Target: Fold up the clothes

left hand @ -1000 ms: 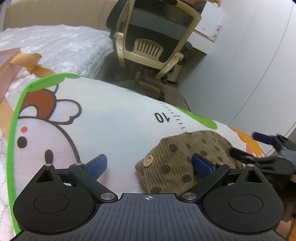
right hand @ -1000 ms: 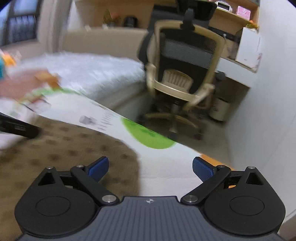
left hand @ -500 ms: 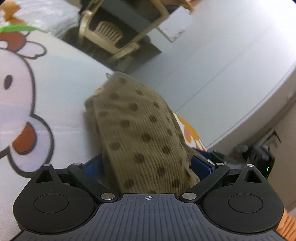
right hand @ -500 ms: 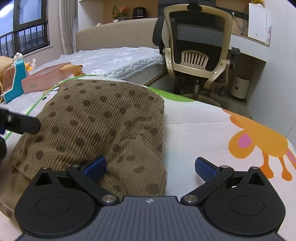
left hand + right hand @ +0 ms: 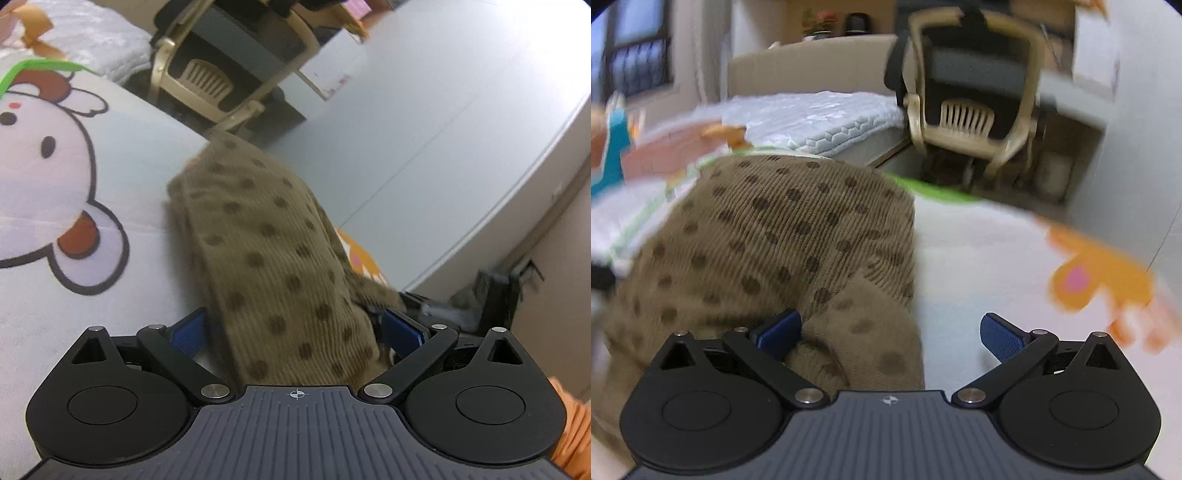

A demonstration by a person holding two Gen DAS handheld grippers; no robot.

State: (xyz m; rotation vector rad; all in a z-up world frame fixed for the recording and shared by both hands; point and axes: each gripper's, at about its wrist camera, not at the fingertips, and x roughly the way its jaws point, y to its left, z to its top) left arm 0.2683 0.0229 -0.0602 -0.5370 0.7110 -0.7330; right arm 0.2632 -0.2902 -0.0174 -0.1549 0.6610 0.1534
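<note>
The brown dotted corduroy garment (image 5: 783, 236) lies on the cartoon-print mat (image 5: 122, 155), near its orange-printed edge. The left gripper (image 5: 295, 328) and right gripper (image 5: 890, 328) each straddle fabric with jaws apart; grasping for a fold seems underway, so closing both comes next

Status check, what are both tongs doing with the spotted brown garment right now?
Left tongs open, straddling brown dotted garment. Right tongs open, garment edge between them. Garment bunched on cartoon mat. Nothing in the way.
</note>
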